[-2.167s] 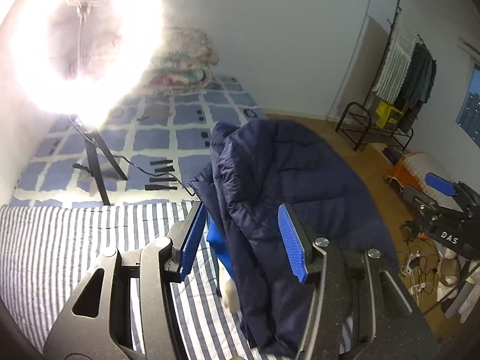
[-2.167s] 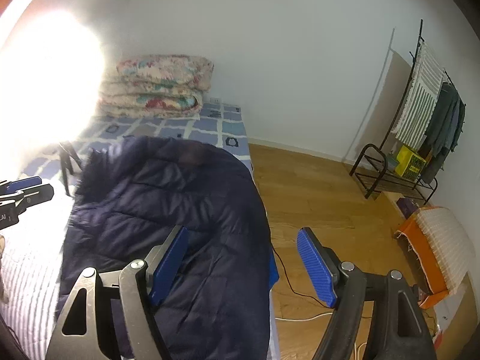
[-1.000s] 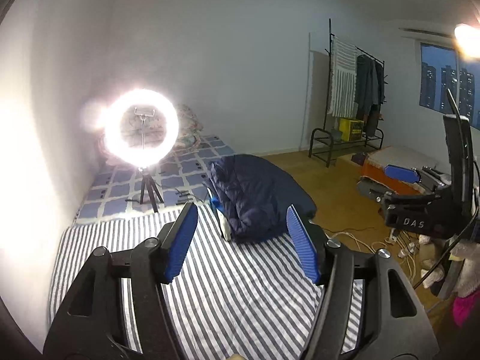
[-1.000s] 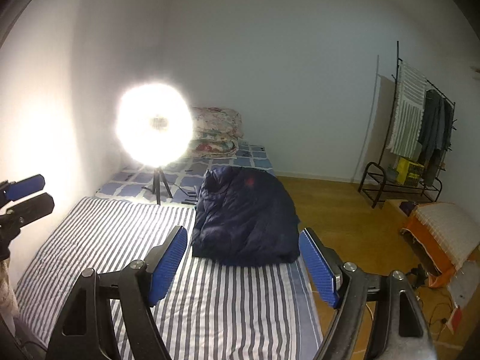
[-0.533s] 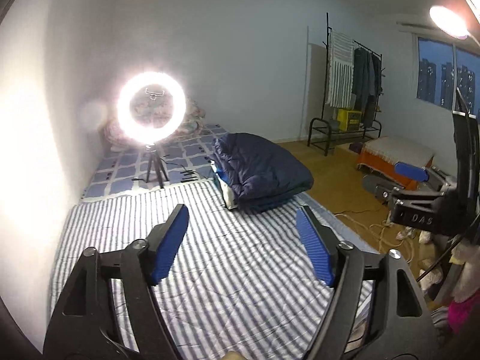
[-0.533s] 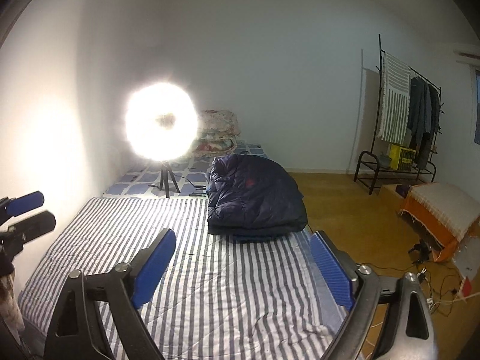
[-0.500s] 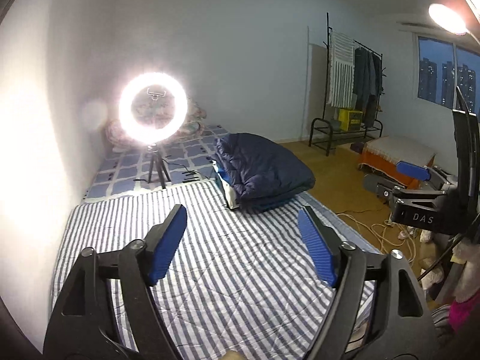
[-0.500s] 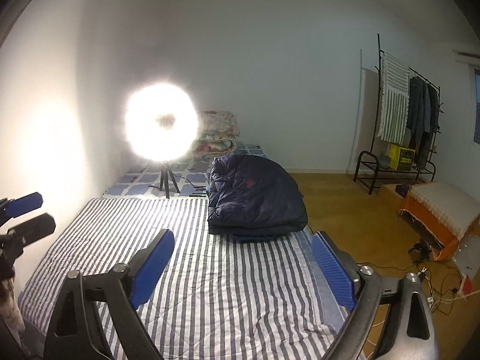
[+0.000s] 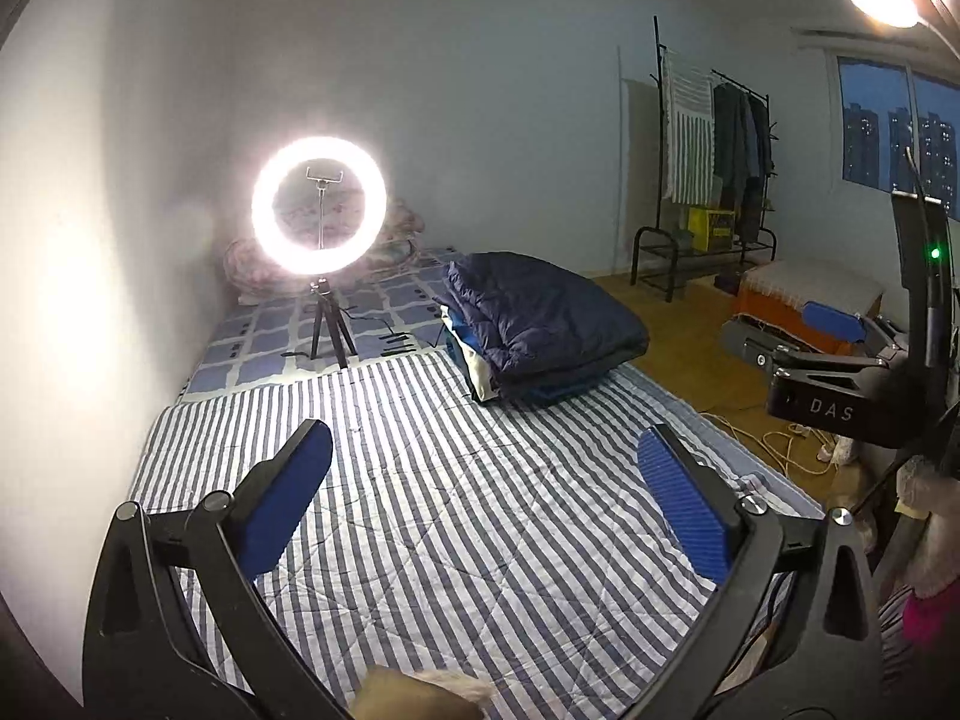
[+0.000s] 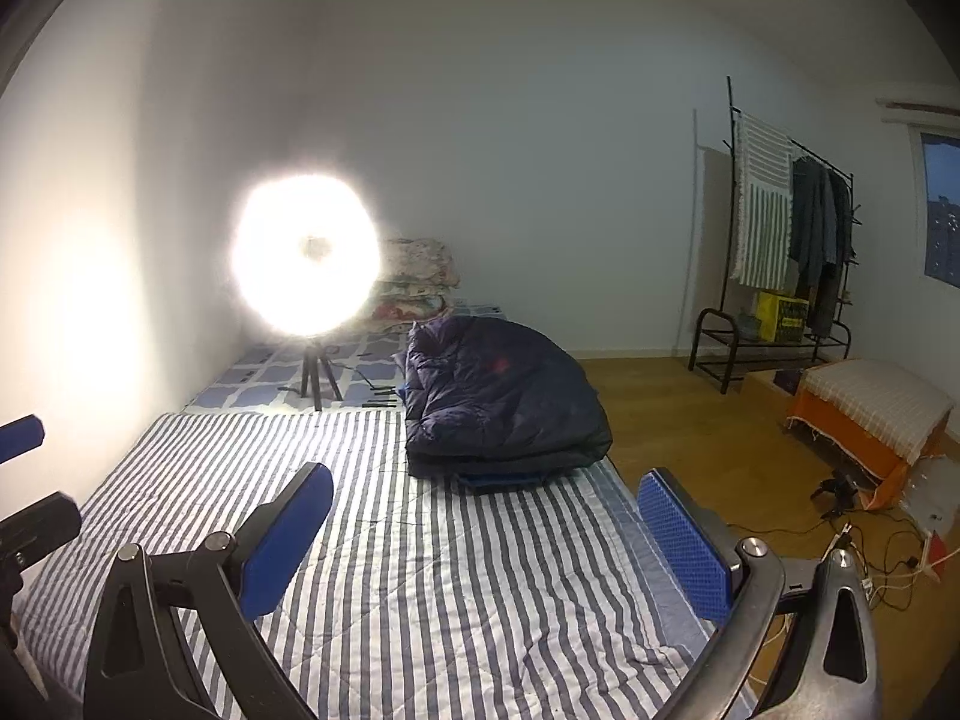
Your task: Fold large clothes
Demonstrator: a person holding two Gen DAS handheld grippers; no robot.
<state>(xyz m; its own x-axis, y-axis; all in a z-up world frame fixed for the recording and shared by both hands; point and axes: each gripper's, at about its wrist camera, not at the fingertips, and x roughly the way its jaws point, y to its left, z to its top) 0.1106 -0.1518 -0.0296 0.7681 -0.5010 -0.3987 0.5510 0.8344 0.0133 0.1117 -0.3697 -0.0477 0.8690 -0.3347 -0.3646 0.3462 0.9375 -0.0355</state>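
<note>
A folded navy puffer jacket [image 9: 540,324] lies on a small stack of folded clothes at the far right edge of the blue-and-white striped mattress [image 9: 456,516]; it also shows in the right wrist view [image 10: 504,402]. My left gripper [image 9: 480,498] is open and empty, held well back from the jacket above the striped mattress. My right gripper [image 10: 480,528] is open and empty, also far back over the mattress [image 10: 420,570]. The right gripper's body shows at the right edge of the left wrist view [image 9: 840,384].
A lit ring light on a tripod [image 9: 318,207] stands at the far end on a checked blue mat [image 9: 270,342]. Folded quilts [image 10: 414,279] lie against the wall. A clothes rack [image 10: 786,252], an orange stool [image 10: 870,414] and floor cables [image 10: 882,546] are to the right.
Both grippers have let go of the jacket and pulled far back from it. The jacket now lies folded on the stack. In the last half second little has moved.
</note>
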